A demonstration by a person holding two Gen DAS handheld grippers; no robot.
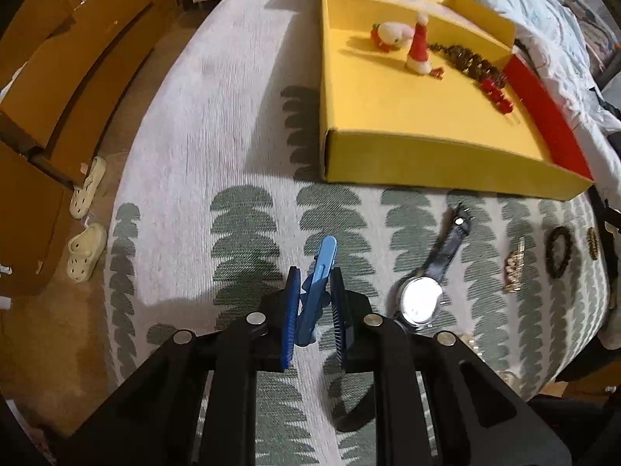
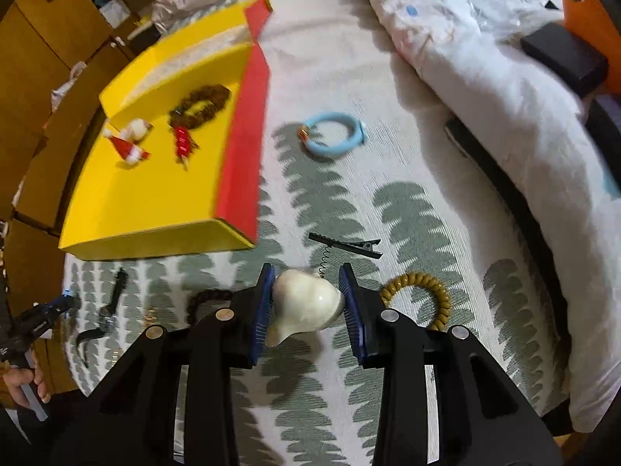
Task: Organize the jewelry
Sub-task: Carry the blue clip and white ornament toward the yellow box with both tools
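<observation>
Jewelry lies spread over a woven bedspread [image 1: 233,124] with grey-green leaf shapes. Clenched between the left gripper [image 1: 315,310]'s 2 ribbed blue pads is a slim blue plastic hair clip [image 1: 316,291], its long axis running forward past the fingertips. Right of those fingers rests a round-faced wristwatch [image 1: 421,303]. The right gripper [image 2: 306,303] grasps a glossy cream heart-shaped piece [image 2: 302,306], point toward the left finger. Ahead of both stands the yellow cardboard box [image 1: 427,155], holding a brown bead bracelet [image 2: 202,106].
</observation>
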